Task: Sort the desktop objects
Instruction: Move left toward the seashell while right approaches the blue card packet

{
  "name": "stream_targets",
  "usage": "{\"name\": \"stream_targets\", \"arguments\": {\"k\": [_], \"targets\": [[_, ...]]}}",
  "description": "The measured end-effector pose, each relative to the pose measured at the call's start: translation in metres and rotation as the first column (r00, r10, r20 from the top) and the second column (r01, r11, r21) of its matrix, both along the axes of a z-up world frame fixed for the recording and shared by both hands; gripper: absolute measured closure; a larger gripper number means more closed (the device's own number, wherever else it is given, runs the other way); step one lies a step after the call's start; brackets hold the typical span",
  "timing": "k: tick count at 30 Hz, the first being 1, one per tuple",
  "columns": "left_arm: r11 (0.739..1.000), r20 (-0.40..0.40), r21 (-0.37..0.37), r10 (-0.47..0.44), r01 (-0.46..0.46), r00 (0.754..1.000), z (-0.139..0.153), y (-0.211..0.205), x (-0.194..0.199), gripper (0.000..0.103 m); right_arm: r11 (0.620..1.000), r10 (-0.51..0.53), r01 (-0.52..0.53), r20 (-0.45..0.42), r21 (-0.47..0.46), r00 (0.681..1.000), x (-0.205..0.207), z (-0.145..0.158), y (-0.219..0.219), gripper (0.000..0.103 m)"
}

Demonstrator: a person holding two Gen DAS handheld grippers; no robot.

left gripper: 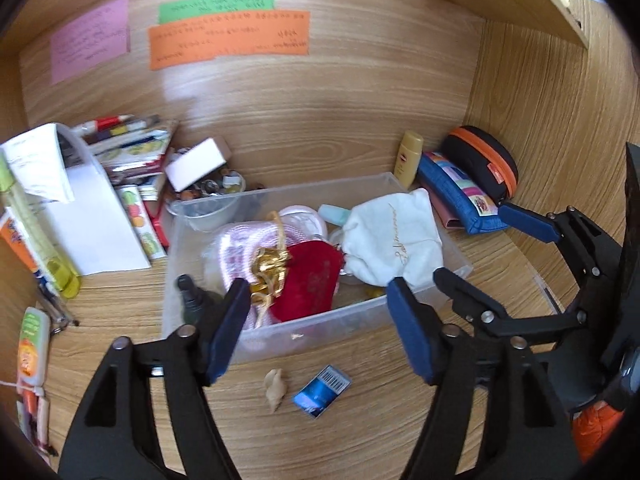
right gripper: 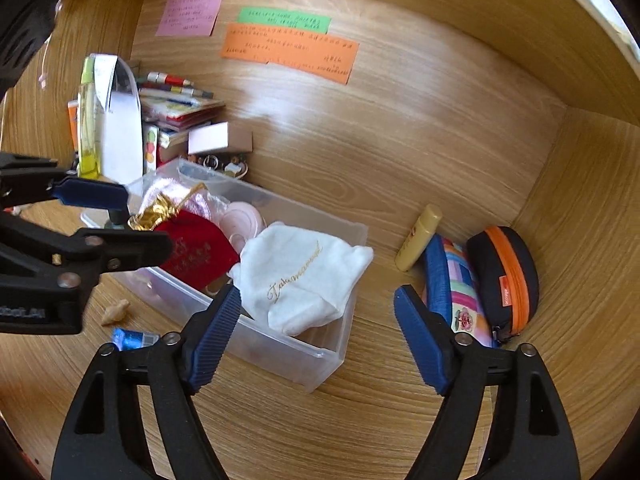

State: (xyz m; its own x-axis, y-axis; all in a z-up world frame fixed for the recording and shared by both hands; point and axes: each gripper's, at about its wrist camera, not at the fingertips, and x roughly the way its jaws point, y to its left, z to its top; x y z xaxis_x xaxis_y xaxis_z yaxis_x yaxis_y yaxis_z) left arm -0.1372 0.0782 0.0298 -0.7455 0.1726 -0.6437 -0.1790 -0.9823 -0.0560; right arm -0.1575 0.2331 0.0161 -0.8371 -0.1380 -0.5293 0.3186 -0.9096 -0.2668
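Observation:
A clear plastic box [left gripper: 320,326] [right gripper: 280,344] stands on the wooden desk. It holds a white pouch with gold script [left gripper: 396,236] [right gripper: 304,276], a red velvet pouch [left gripper: 312,280] [right gripper: 196,252], gold ribbon [left gripper: 272,264] and pink cord [left gripper: 236,244]. My left gripper [left gripper: 316,308] is open just in front of the box, nothing between its pads. My right gripper [right gripper: 318,300] is open too, above the box's near right corner beside the white pouch. In front of the box lie a small blue packet [left gripper: 322,392] [right gripper: 132,338] and a beige shell-like piece [left gripper: 275,390] [right gripper: 116,312].
Right of the box are a yellow tube [right gripper: 420,238], a blue patchwork case [right gripper: 452,292] and a black case with an orange zip [right gripper: 504,276]. A pile of packets, pens and white paper [left gripper: 92,216] crowds the left. Coloured notes [left gripper: 228,36] hang on the back wall.

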Motion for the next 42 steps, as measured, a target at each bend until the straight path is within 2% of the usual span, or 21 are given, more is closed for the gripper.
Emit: {"name": "stream_targets", "arguments": {"k": [5,8,16,19,27,33,36,42], "targets": [[0.998,-0.027,-0.056,0.026,-0.028,0.999,-0.001,-0.007,0.016,0.026,0.999,0.003,-0.002,0.021,-0.044,1.0,0.005,-0.001,0.003,0.02],[0.997,-0.021,-0.055,0.045,-0.046,0.999,-0.007,-0.015,0.022,0.021,0.998,0.013,-0.011,0.041,-0.065,0.999,0.009,-0.005,0.002,0.02],[0.992,0.033,-0.043,0.124,-0.123,0.992,-0.035,-0.044,0.033,0.019,0.997,0.041,-0.035,0.083,-0.066,0.996,0.021,-0.019,-0.013,0.02],[0.986,0.066,-0.03,0.168,-0.166,0.984,-0.05,-0.056,0.034,0.014,0.996,0.062,-0.055,0.113,-0.071,0.992,0.023,-0.028,-0.021,0.019],[0.977,0.139,-0.021,0.212,-0.212,0.967,-0.077,-0.082,0.037,0.014,0.99,0.134,-0.118,0.224,-0.081,0.965,0.024,-0.058,-0.048,0.016],[0.974,0.191,0.034,0.215,-0.226,0.958,-0.089,-0.094,0.037,0.014,0.977,0.213,-0.191,0.319,-0.099,0.924,0.018,-0.078,-0.072,0.016],[0.972,0.222,0.049,0.213,-0.229,0.952,-0.096,-0.096,0.035,0.014,0.977,0.214,-0.197,0.339,-0.085,0.916,0.014,-0.086,-0.082,0.016],[0.973,0.226,0.062,0.202,-0.221,0.953,-0.099,-0.096,0.034,0.014,0.972,0.234,-0.217,0.383,-0.088,0.893,0.007,-0.093,-0.088,0.019]]}}
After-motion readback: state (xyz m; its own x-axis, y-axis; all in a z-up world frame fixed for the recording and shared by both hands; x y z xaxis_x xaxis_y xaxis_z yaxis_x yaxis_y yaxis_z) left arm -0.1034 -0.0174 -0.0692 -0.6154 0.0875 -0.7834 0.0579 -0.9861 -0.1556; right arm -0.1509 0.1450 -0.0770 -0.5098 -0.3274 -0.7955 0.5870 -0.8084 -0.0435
